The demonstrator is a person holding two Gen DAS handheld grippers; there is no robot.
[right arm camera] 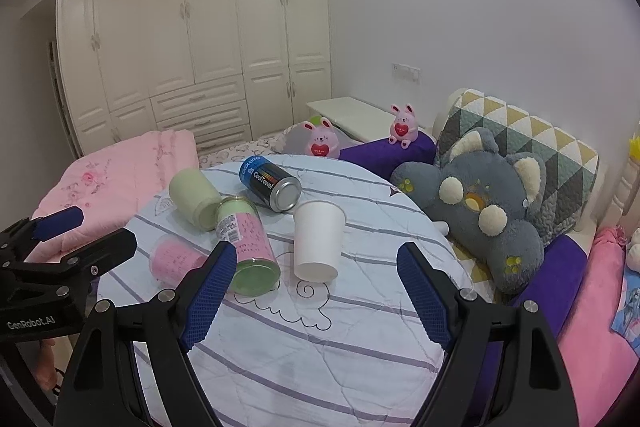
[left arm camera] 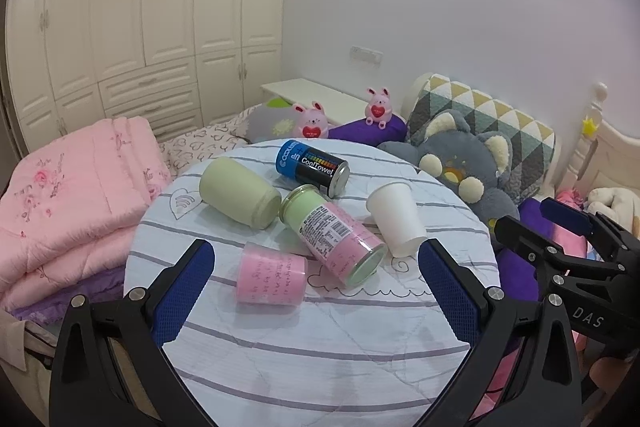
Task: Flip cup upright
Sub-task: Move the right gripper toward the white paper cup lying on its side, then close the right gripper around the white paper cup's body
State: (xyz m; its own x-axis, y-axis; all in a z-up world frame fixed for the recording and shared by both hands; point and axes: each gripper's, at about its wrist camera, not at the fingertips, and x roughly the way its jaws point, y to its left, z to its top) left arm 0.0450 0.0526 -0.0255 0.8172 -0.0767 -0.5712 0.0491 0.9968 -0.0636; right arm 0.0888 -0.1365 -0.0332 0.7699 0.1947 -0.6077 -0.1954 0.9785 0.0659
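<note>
A white paper cup (left arm camera: 396,219) (right arm camera: 318,241) lies on its side on a round table with a striped cloth (left arm camera: 320,339) (right arm camera: 340,339), among other containers lying down. My left gripper (left arm camera: 316,291) is open and empty, hovering in front of the pink cup (left arm camera: 270,279) and the pink-and-green jar (left arm camera: 336,241). My right gripper (right arm camera: 312,287) is open and empty, with the white cup between and beyond its fingers. Each gripper shows at the edge of the other's view.
A pale green cup (left arm camera: 240,193) (right arm camera: 194,197), a blue and black CoolTowel can (left arm camera: 312,167) (right arm camera: 270,183), the jar (right arm camera: 246,241) and pink cup (right arm camera: 176,263) lie left of the white cup. A grey plush toy (left arm camera: 464,167) (right arm camera: 484,207), pillows and a pink quilt (left arm camera: 76,195) surround the table.
</note>
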